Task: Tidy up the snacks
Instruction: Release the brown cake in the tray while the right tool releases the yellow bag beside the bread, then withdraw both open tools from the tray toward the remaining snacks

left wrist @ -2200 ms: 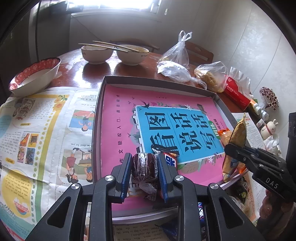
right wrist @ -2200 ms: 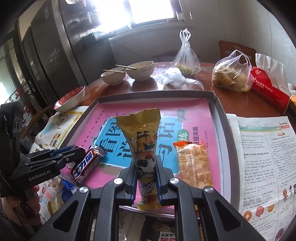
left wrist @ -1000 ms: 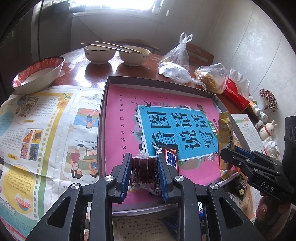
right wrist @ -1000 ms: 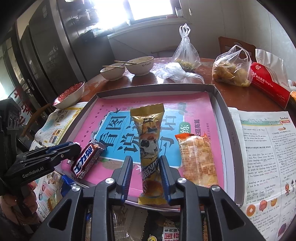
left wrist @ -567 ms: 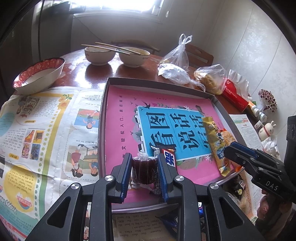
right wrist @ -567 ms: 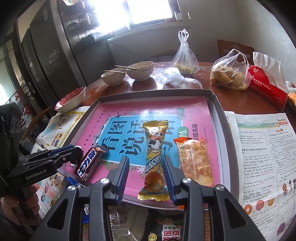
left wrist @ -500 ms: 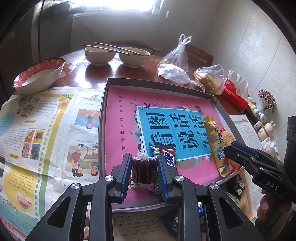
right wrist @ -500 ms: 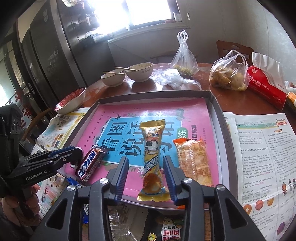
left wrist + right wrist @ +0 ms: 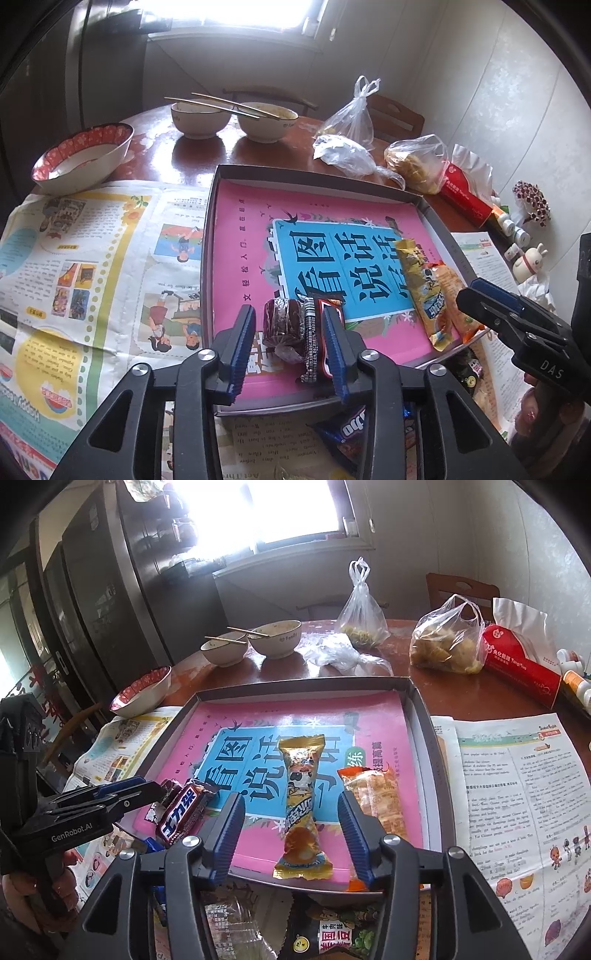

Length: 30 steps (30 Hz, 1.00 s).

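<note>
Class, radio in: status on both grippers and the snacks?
Left gripper open around dark round snack. Right gripper open; yellow snack packet flat in grey tray. Nothing blocking.

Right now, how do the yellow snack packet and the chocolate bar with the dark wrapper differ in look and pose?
The yellow snack packet is long, bright and slim, lying flat in the tray between the open jaws of the right gripper. The chocolate bar is shorter and dark brown with white lettering, tipped on its edge at the left gripper, whose jaws are also open. Both lie near the tray's front edge.
</note>
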{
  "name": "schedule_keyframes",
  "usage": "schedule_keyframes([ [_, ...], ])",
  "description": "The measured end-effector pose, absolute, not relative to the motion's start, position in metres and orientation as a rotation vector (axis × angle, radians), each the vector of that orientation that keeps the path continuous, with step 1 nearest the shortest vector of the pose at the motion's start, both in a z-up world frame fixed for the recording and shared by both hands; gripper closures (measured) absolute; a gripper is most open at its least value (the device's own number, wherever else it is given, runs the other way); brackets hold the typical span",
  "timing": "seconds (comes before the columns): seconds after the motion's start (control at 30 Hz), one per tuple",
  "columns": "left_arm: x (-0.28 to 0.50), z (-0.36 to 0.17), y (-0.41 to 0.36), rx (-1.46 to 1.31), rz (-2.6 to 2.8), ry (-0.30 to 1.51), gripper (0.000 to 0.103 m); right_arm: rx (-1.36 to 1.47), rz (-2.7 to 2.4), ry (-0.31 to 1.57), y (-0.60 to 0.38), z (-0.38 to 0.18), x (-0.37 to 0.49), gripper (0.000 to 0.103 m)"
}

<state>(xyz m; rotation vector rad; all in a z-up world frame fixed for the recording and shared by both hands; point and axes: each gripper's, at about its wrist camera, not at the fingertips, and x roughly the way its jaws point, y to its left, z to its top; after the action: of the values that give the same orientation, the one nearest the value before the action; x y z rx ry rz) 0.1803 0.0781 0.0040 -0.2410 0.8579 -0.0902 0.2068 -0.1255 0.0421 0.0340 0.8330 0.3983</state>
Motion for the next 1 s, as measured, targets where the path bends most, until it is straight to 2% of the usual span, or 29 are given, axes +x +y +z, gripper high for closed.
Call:
schedule_keyframes([
  [0.2, 0.176, 0.009, 0.078, -0.242, -0.087, 0.85, 0.05, 0.037, 0.398, 0.821, -0.128, 0.046, 0.204, 0.048],
  [0.47, 0.167, 0.019, 0.08, -0.247, -0.079, 0.823, 0.048, 0.04, 0.4, 0.793, -0.132, 0.055, 0.196, 0.044],
  [0.6, 0.161, 0.025, 0.079, -0.243, -0.084, 0.807, 0.041, 0.039, 0.401, 0.782, -0.133, 0.061, 0.192, 0.042],
  [1.0, 0.144, 0.042, 0.078, -0.247, -0.091, 0.762, 0.034, 0.031, 0.41, 0.746, -0.135, 0.072, 0.178, 0.034],
])
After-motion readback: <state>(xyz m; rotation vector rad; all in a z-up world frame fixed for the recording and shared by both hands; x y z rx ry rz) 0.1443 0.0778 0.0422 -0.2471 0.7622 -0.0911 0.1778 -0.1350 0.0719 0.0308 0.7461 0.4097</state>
